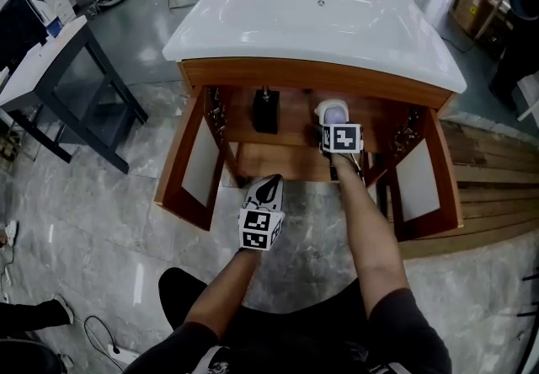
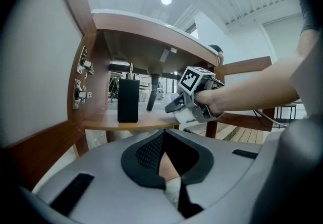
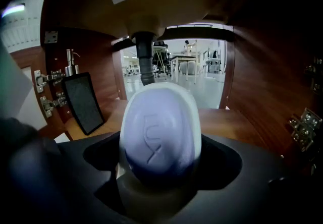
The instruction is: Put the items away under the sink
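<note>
Left door [image 1: 187,160]: swung wide, with bare floor between it and the left gripper.
Left gripper [image 1: 268,187]: jaws pressed together with nothing between them. It hangs over the floor just near of the cabinet mouth, apart from the shelf.
Shelf [image 1: 295,130]: its near edge runs across the opening. The dispenser [image 1: 266,109] stands on its left part and the bottle [image 1: 335,111] is at its right part, with a bare stretch of wood between them.
Pipe [image 3: 145,61]: comes down from the basin behind that bare stretch.
Right gripper [image 1: 334,121]: reaches into the cabinet's right half, pinching the bottle between its jaws.
Right door [image 1: 440,183]: also wide open, well clear of the right arm.
Head view only: the sink [image 1: 253,31] overhangs the cabinet, hiding the far part of the shelf.
Left gripper view only: the side of the right gripper [image 2: 177,108], with the bottle [image 2: 187,115] tilted at the shelf's near right edge. Whether it touches the wood cannot be told. It also shows the hinges [image 2: 82,79] on the left wall.
Right gripper view only: the cabinet's back is open to the room beyond, and the dispenser [image 3: 86,103] is well left of the bottle.
Bottle [image 3: 160,137]: a rounded white body with a pale lavender cap, which bears a raised mark.
</note>
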